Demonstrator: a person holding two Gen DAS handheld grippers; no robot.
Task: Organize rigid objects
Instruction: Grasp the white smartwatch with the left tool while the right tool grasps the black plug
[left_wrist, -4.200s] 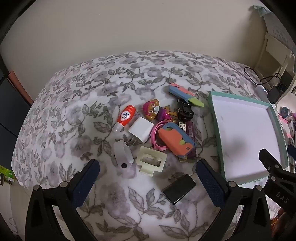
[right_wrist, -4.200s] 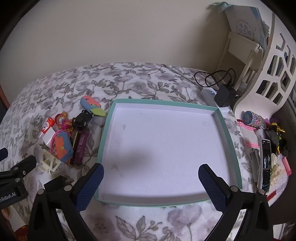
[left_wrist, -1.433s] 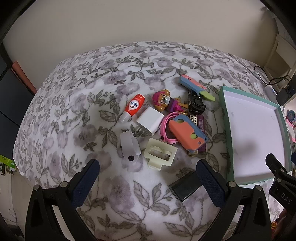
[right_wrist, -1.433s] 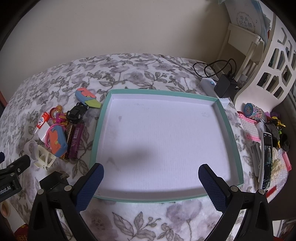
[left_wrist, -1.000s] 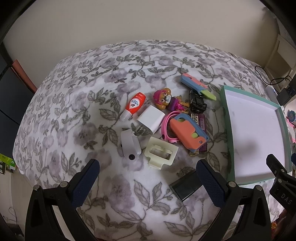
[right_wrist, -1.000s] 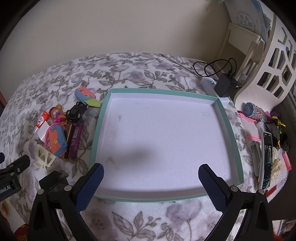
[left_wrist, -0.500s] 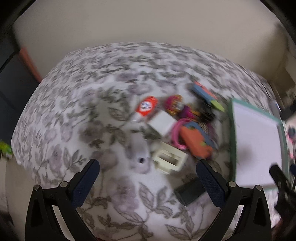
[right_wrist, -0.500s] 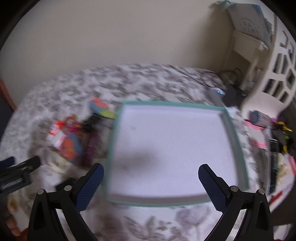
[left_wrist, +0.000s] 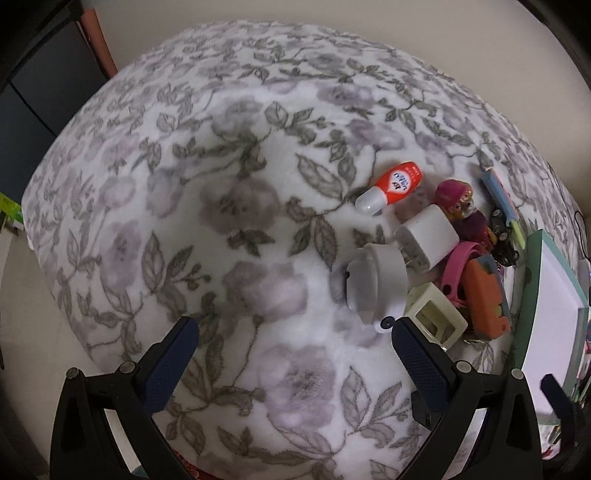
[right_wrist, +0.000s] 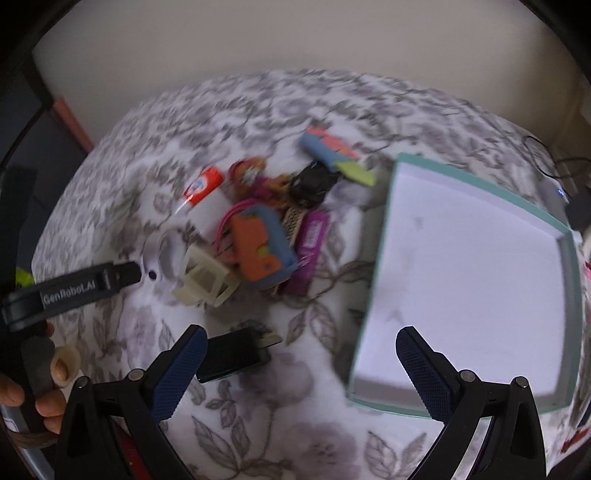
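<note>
Both tools stood spread and empty — the left gripper (left_wrist: 291, 360) over the floral blanket (left_wrist: 207, 206), the right gripper (right_wrist: 301, 363) near the teal tray (right_wrist: 384, 229). The toy pile (right_wrist: 258, 243) lay at the tray's nine o'clock — a black block (right_wrist: 232, 356) just beside the right tool's left fingertip.

Floral blanket (left_wrist: 258, 295), beige wall (right_wrist: 258, 44), blurry black cable (right_wrist: 554, 162), maybe charger.

The grey-flowered fleece blanket (left_wrist: 236, 206) looks soft and matt. At right of the left wrist view, the orange plastic bottle (left_wrist: 393, 184) shines — the white plastic charger cube (left_wrist: 428, 232) is smooth, the cream plastic bracket (left_wrist: 436, 319) duller.
</note>
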